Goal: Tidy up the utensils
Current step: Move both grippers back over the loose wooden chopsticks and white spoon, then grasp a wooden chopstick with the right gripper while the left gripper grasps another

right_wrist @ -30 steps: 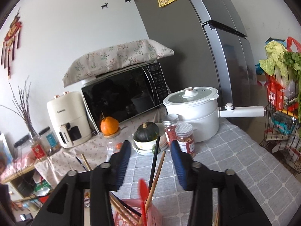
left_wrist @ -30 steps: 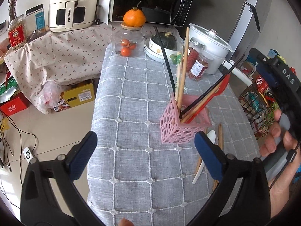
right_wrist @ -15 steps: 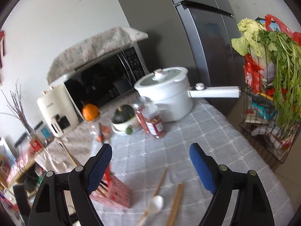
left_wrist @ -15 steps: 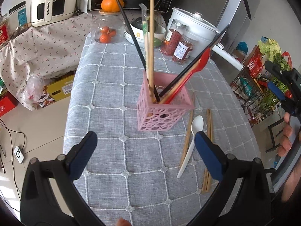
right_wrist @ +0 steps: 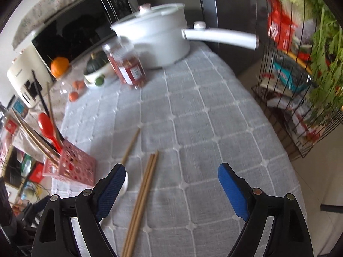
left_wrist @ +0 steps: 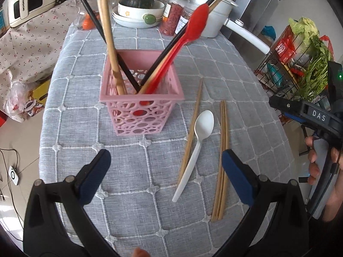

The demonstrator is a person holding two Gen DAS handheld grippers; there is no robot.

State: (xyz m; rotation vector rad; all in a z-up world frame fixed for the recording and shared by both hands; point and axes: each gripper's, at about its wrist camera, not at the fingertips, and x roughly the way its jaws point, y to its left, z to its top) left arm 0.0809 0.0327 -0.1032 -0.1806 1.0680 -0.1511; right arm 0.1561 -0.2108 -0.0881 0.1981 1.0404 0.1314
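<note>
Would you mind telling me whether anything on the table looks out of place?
Yes: a white spoon, one single chopstick and a wooden chopstick pair lie loose on the tablecloth, right of the pink holder.

I'm looking into a home kitchen. A microwave (right_wrist: 70,36) with a cloth draped on top sits beside a tall steel fridge (right_wrist: 227,10), and a cream air fryer (left_wrist: 23,2) stands on a flower-print cover. On my bench (right_wrist: 203,117), under a grey checked cloth, are a white lidded pot (right_wrist: 154,36), jars of dried red food (right_wrist: 126,66) and a squash in a bowl (left_wrist: 138,4). A wire rack of greens (left_wrist: 308,64) stands alongside.
</note>
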